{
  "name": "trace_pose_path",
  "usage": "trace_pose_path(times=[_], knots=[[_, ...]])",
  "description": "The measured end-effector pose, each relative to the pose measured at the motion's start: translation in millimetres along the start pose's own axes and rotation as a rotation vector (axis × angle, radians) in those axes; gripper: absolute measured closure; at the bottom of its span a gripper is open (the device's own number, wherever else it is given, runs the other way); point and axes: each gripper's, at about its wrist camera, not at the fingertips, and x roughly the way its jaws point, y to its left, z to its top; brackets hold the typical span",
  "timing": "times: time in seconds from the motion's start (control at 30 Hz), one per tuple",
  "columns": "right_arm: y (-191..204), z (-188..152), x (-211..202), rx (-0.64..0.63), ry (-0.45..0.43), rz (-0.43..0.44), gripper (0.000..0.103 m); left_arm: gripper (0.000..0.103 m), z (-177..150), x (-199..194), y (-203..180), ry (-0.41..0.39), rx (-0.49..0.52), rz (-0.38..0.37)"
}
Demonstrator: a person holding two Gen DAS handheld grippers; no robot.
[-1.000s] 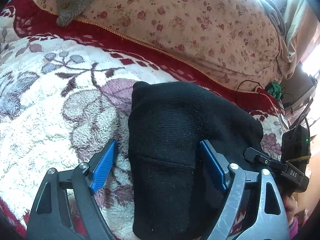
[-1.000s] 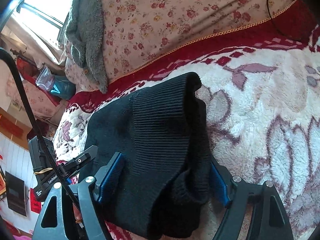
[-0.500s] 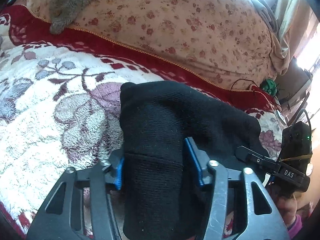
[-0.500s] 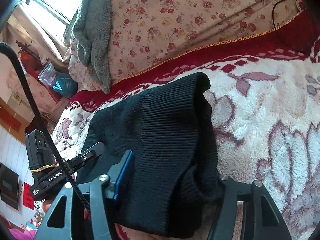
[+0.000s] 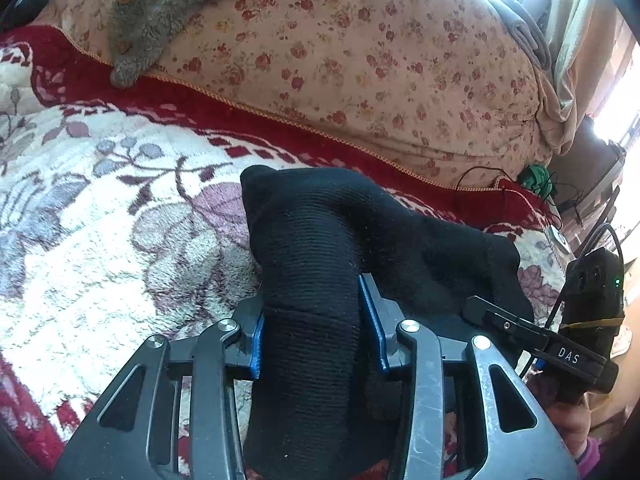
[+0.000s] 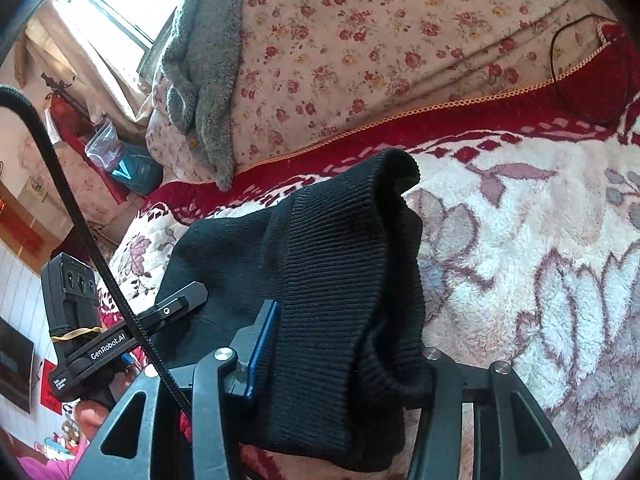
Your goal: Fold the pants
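Note:
Black knit pants lie bunched on a cream floral fleece blanket. My left gripper has one end of the fabric gathered between its blue pads; its jaws are closing and both pads press the cloth. In the right wrist view the ribbed end of the pants drapes over my right gripper. Its jaws are closing too. Its left pad touches the fabric, and the right pad is hidden under the cloth. Both ends sit slightly raised off the blanket.
A rose-print quilt is piled along the far side, with a grey fleece garment on top. A red blanket border runs below it. A black cable lies on the quilt. A hand holds the other gripper.
Both pairs of jaws have narrowed from wide apart to pressing the black fabric. The gripped ends have bunched into thick rolls and risen a little off the blanket.

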Motion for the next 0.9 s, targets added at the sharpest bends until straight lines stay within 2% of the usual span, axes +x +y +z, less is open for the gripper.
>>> trace_pose_path(times=[0.5,0.9], knots=[[38,2,-11,-0.057,-0.015,0.011,0.056,0.064,2,-37,6,-0.065,-0.010,0.019],[67,8,2,-0.097,-0.002,0.036,0.056,0.064,6,-61,28,-0.102,-0.041,0.050]])
